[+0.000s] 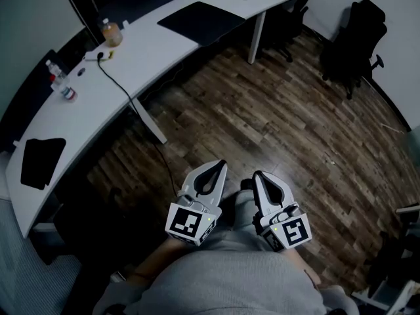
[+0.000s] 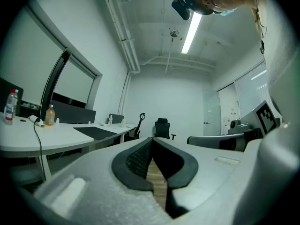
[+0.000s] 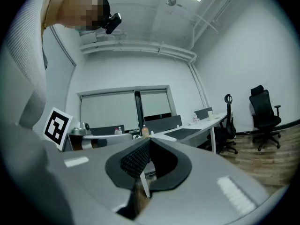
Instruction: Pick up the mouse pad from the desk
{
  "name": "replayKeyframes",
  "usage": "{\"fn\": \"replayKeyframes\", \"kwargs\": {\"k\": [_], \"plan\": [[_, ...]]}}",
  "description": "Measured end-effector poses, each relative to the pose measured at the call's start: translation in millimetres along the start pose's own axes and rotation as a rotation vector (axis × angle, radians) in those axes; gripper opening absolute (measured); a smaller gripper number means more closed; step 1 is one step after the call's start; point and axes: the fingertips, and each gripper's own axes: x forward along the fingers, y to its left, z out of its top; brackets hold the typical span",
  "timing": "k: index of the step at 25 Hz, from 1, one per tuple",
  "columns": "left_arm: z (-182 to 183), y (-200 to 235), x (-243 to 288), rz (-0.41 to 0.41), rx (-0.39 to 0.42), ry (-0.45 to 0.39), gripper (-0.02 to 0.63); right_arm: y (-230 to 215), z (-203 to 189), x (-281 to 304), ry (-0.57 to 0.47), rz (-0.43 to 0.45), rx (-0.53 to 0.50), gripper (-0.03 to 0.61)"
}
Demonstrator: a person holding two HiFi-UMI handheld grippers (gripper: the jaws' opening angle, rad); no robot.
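Note:
A curved white desk (image 1: 138, 58) runs from the lower left to the top of the head view. Two flat black pads lie on it: a large one (image 1: 202, 21) far up the desk and a smaller mouse pad (image 1: 41, 161) near its left end. The large pad also shows in the left gripper view (image 2: 96, 131) and in the right gripper view (image 3: 182, 132). My left gripper (image 1: 220, 165) (image 2: 152, 139) and right gripper (image 1: 258, 174) (image 3: 149, 140) are held side by side close to my body, over the wooden floor and well away from the desk. Both are shut and hold nothing.
On the desk stand an amber bottle (image 1: 111, 33) and a clear bottle (image 1: 58, 77); a black cable (image 1: 125, 90) trails from the desk to the floor. A black office chair (image 1: 357, 41) stands at the far right, another (image 1: 295, 12) by the desk's end. A white desk leg (image 1: 149, 123) stands ahead.

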Motion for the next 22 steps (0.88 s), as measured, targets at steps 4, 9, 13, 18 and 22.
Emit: {"fn": "replayKeyframes", "kwargs": {"k": [4,9,13,18,22], "plan": [[-2,7,11,0.001,-0.014,0.003,-0.002,-3,-1,8,0.030,-0.003,0.017,0.002],[-2,13,33,0.014,0.004,0.011,-0.002,-31,-9,22,0.041,-0.009,0.034,0.001],[-8,29,59,0.028,0.002,0.019,-0.002,-52,-12,48,0.048,0.011,0.051,0.002],[1,57,109,0.068,0.007,0.026,-0.002,-88,4,94,0.052,0.049,0.023,0.002],[18,76,151,0.087,0.000,0.005,-0.002,-128,16,125,0.061,0.042,0.014,0.002]]}}
